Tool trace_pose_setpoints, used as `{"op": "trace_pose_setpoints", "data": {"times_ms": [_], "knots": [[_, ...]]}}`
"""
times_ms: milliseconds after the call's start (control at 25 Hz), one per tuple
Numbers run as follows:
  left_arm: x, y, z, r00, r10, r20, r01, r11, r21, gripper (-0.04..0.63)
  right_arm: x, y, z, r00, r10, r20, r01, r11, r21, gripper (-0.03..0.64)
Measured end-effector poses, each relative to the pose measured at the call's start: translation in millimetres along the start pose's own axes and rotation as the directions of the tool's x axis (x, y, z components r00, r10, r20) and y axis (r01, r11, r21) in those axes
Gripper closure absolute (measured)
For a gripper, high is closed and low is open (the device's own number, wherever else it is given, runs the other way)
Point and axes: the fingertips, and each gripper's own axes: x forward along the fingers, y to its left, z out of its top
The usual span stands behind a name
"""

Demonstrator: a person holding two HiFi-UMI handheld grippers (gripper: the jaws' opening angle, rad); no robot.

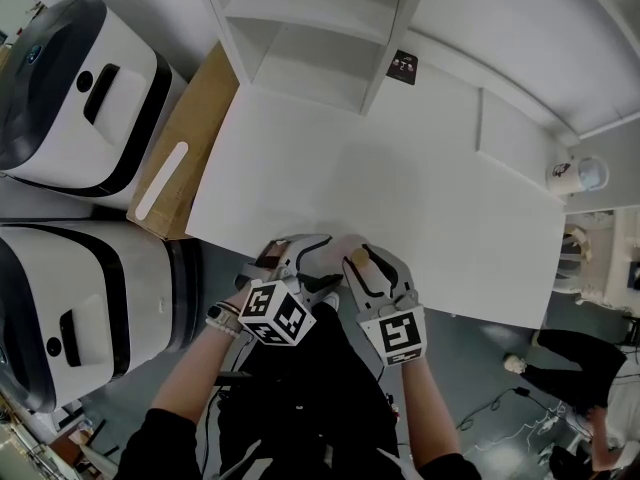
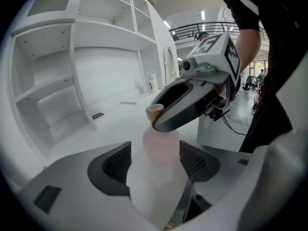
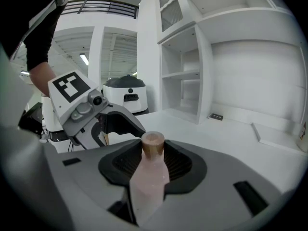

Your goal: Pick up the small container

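Observation:
The small container is a pale pink bottle (image 3: 149,182) with a tan cap (image 3: 153,144). My right gripper (image 3: 153,165) is shut on it, both pads pressing its sides. The same bottle (image 2: 161,146) stands between the pads of my left gripper (image 2: 155,160), which is open, with a gap on at least the left side. One of the right gripper's fingers (image 2: 185,105) crosses over the cap there. In the head view both grippers meet at the white table's (image 1: 420,198) front edge, left gripper (image 1: 318,260) beside right gripper (image 1: 368,265), and the cap (image 1: 357,259) shows between them.
A white shelf unit (image 1: 310,28) stands at the table's back. Two white-and-black machines (image 1: 80,88) (image 1: 70,308) and a brown board (image 1: 190,138) lie left of the table. A cup (image 1: 575,175) sits at the far right, a small dark card (image 1: 403,66) near the shelves.

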Motion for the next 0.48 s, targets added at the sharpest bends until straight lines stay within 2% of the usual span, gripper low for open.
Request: {"op": "trace_pose_setpoints", "data": {"times_ms": [480], "knots": [[38,-8,3,0.993,-0.117,-0.012,0.117,0.99,0.076,0.238,0,0,1,1.0,-0.018,0.0,0.018,1.0,0.004,0.471]]}}
